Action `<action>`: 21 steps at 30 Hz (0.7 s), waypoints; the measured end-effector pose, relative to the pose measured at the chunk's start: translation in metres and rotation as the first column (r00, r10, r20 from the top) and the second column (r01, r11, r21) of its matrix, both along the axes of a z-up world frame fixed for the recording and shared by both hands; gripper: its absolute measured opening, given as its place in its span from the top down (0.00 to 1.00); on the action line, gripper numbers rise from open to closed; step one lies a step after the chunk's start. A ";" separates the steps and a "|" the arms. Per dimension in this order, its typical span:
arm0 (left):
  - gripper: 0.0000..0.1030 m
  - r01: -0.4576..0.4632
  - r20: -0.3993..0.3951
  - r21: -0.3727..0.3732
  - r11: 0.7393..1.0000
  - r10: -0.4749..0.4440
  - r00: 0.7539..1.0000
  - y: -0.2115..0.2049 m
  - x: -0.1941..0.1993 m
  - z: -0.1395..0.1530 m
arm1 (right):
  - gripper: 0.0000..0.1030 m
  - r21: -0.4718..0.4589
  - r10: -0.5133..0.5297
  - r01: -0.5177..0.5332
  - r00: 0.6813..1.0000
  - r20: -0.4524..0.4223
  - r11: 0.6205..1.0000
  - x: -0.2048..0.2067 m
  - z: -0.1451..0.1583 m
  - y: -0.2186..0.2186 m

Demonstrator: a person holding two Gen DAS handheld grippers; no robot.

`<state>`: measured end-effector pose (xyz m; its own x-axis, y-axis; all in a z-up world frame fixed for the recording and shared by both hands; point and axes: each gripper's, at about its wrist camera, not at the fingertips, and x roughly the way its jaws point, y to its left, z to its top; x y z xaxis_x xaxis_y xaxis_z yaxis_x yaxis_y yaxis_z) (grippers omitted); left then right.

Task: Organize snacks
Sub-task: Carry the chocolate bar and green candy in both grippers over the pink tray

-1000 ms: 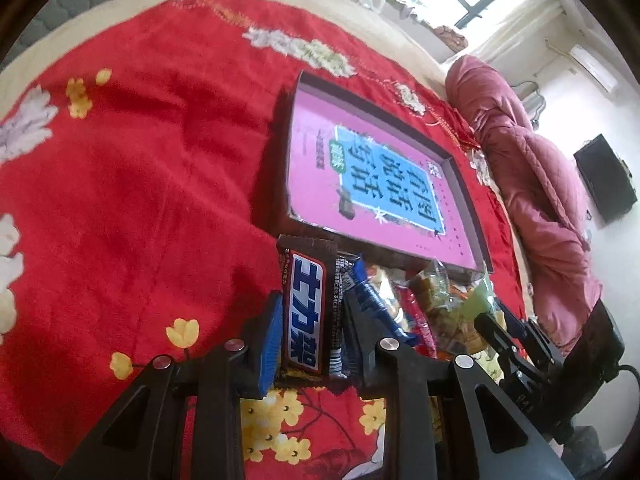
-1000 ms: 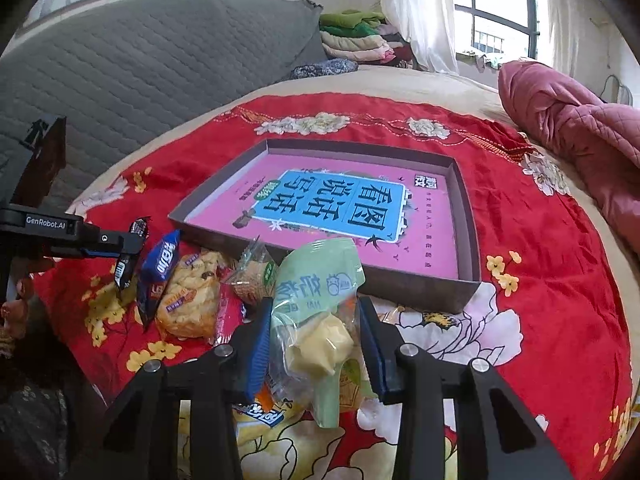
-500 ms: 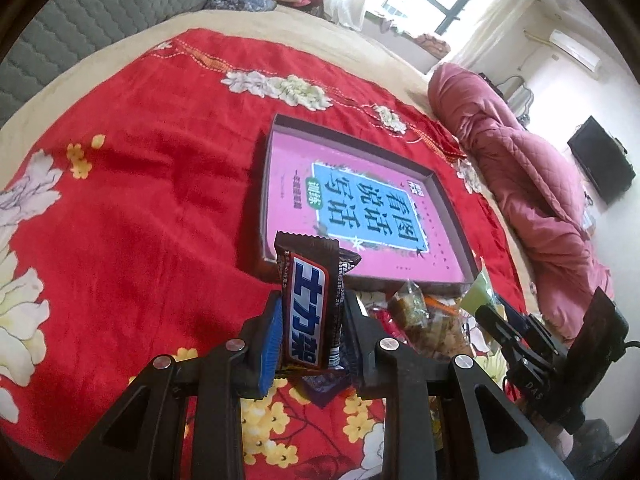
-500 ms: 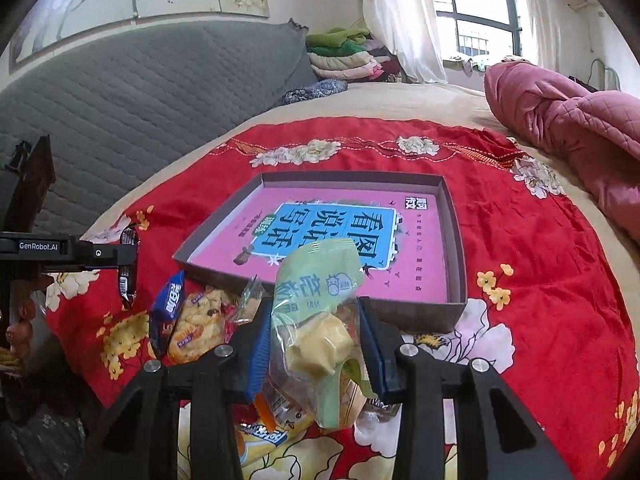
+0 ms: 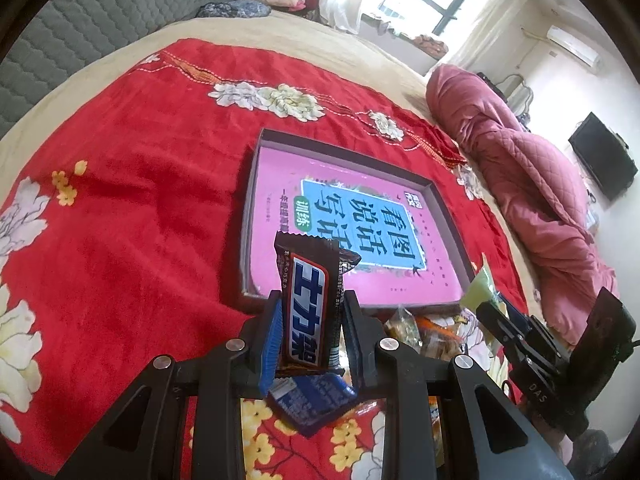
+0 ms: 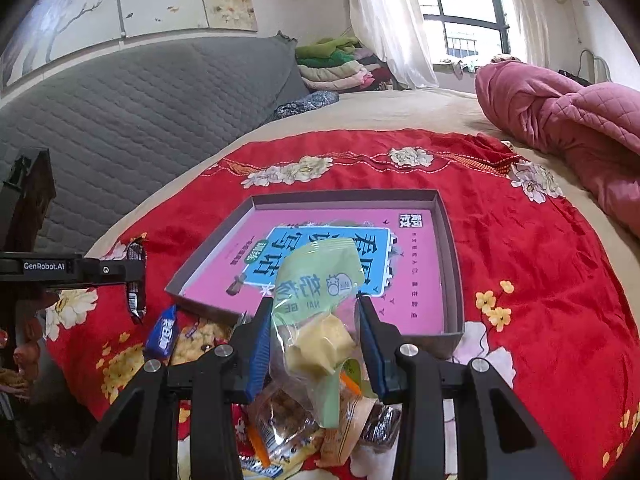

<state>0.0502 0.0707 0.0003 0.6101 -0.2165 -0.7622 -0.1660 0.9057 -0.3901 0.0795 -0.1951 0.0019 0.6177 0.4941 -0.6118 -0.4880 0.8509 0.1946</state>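
Carrying stage: left claw [image 5: 310,330] clamped on chocolate bar [image 5: 310,308], right claw [image 6: 314,344] gripping green snack pouch [image 6: 316,312], both lifted at lower centre before the tray [image 6: 450,240]; next, likely release inside it

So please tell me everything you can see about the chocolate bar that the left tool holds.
The chocolate bar has a glossy dark brown wrapper with a blue band of white characters edged in red, and a serrated top seal. It stands upright, above the red blanket, pinched at its lower half between the blue pads of the left tool. Its top overlaps the near edge of the shallow box in view. A blue snack packet lies below it.
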 end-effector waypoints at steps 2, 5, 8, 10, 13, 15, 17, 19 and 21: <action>0.72 0.002 -0.002 0.002 1.000 -0.002 1.000 -0.002 0.005 0.000 | 0.61 0.006 -0.001 0.001 1.000 0.002 1.000 0.004 0.000 0.001; 0.72 0.000 -0.006 0.005 1.000 0.000 1.000 -0.003 0.012 -0.001 | 0.61 0.014 -0.010 0.010 1.000 0.005 1.000 0.011 -0.001 0.002; 0.72 -0.003 -0.006 0.008 1.000 0.003 1.000 -0.004 0.018 -0.002 | 0.60 0.023 -0.021 0.020 1.000 0.006 1.000 0.017 -0.001 0.001; 0.72 -0.006 -0.008 0.010 1.000 0.006 1.000 -0.004 0.022 -0.003 | 0.61 0.027 -0.029 0.029 1.000 0.005 0.999 0.021 -0.002 0.000; 0.72 -0.012 -0.008 0.013 1.000 0.012 1.000 -0.004 0.028 -0.004 | 0.60 0.038 -0.047 0.047 0.999 0.002 0.998 0.027 -0.003 -0.003; 0.72 -0.016 -0.008 0.018 1.000 0.017 1.000 -0.004 0.032 -0.005 | 0.61 0.042 -0.056 0.056 0.998 0.002 0.998 0.032 -0.004 -0.005; 0.72 -0.019 -0.010 0.026 0.999 0.019 1.000 -0.005 0.037 -0.005 | 0.61 0.044 -0.066 0.066 0.998 -0.002 0.997 0.035 -0.005 -0.006; 0.72 -0.022 -0.013 0.031 0.999 0.022 1.000 -0.005 0.041 -0.006 | 0.60 0.045 -0.073 0.073 0.997 -0.003 0.996 0.039 -0.006 -0.007; 0.72 -0.023 -0.015 0.034 0.999 0.023 1.000 -0.006 0.045 -0.007 | 0.60 0.041 -0.079 0.079 0.997 -0.003 0.996 0.042 -0.008 -0.006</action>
<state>0.0947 0.0645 -0.0066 0.6031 -0.1762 -0.7780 -0.1925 0.9144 -0.3562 0.1217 -0.2016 -0.0065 0.6545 0.4688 -0.5932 -0.4196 0.8779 0.2308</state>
